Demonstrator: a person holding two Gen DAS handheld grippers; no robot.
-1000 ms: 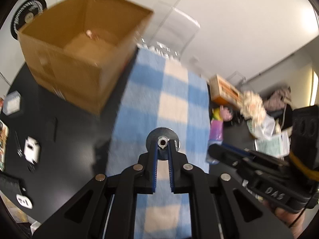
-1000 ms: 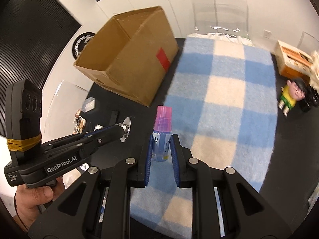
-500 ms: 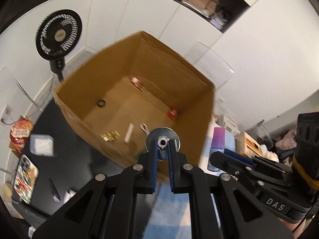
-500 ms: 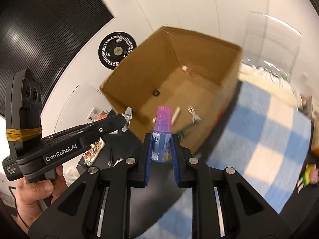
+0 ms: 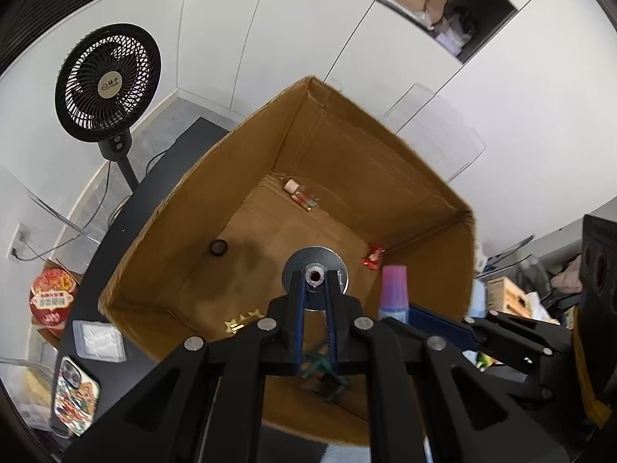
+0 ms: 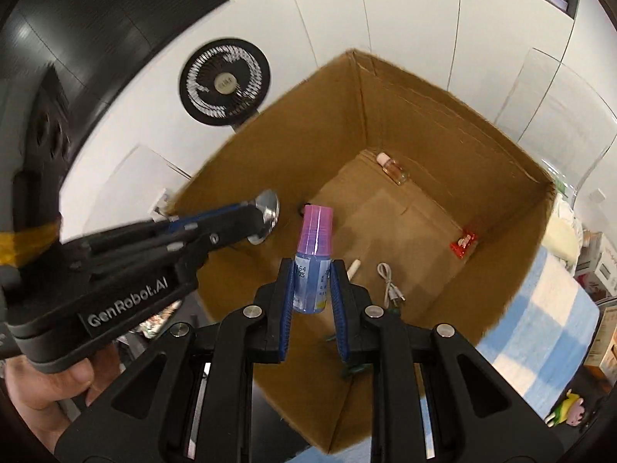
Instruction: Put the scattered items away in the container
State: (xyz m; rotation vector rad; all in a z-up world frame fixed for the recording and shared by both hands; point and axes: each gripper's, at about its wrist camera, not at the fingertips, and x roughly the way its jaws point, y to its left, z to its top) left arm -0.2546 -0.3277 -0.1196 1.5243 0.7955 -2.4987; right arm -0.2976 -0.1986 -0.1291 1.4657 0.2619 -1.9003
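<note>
Both grippers are hovering over the open box: the left gripper is pinching a metal disc, the right gripper is clamping a bottle toward five o'clock, so releasing low should avoid bouncing.

Below the right gripper, its fingers hide the blue bottle's base and most of a green item too obscured to identify, while the cardboard box's near wall is cut off behind both gripper bodies.
</note>
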